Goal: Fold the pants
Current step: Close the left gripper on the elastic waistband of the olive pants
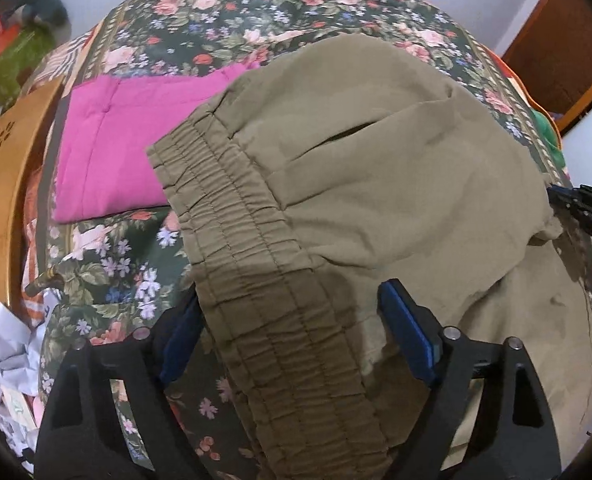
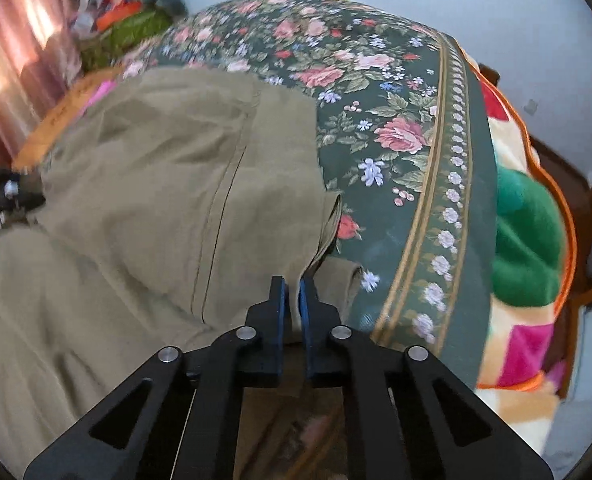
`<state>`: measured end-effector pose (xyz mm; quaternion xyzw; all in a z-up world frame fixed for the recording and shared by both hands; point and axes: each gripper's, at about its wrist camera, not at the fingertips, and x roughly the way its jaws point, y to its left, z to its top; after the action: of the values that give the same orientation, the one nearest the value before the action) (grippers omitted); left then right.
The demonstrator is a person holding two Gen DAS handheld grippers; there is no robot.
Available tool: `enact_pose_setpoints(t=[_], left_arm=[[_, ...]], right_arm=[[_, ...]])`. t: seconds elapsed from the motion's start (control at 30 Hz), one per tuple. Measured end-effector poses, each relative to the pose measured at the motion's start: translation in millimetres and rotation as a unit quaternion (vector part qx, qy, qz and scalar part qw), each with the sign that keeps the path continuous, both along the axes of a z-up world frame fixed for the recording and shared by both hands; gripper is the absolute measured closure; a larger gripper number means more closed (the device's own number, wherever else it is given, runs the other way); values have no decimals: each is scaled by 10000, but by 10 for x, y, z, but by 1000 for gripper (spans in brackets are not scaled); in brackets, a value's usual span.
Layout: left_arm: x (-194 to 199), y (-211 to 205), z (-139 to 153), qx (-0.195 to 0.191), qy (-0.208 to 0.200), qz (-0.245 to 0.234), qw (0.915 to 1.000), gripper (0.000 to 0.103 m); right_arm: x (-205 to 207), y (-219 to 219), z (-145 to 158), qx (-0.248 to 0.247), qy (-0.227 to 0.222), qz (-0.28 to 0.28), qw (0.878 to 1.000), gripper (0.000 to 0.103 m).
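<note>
On the bed, over the floral bedspread (image 1: pixel 231 12), the olive pants (image 1: pixel 376 168) lay already doubled over on themselves, the elastic waistband (image 1: pixel 239 240) running toward my left tongs (image 1: pixel 291 332). Those tongs stood spread wide, one pad on either side of the waistband, and as far as I could see neither pad pressed on the cloth. My right tongs (image 2: pixel 291 300) were pressed together, pinching an edge of the pants at their right side, where several layers of fabric met near the bedspread's patterned border (image 2: pixel 448 216). A folded pink cloth (image 1: pixel 127 140) sat just beyond the waistband, partly tucked under the pants. I judged the task to be somewhere in the middle: at least one fold looked made, yet the bundle was loose and wrinkled, with an open pocket slit showing on top. What remained, I reckoned, was taking hold of the waistband with the left tongs, making another fold, and flattening the result.
</note>
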<state>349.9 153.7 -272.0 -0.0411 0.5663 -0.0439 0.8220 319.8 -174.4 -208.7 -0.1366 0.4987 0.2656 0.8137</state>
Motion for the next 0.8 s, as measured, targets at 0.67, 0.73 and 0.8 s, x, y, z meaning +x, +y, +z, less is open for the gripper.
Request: enact_pose_setpoints(t=[0.67, 0.73, 0.8], left_arm=[[-22, 61, 130, 982, -478, 495, 9928, 29], [-39, 78, 227, 859, -513, 530, 9936, 29], [-51, 77, 340, 828, -654, 529, 9930, 30]], right_arm=[[5, -98, -8, -83, 81, -279, 9995, 98], [24, -109, 75, -67, 114, -311, 9994, 97], [36, -106, 172, -37, 103, -385, 9992, 85]])
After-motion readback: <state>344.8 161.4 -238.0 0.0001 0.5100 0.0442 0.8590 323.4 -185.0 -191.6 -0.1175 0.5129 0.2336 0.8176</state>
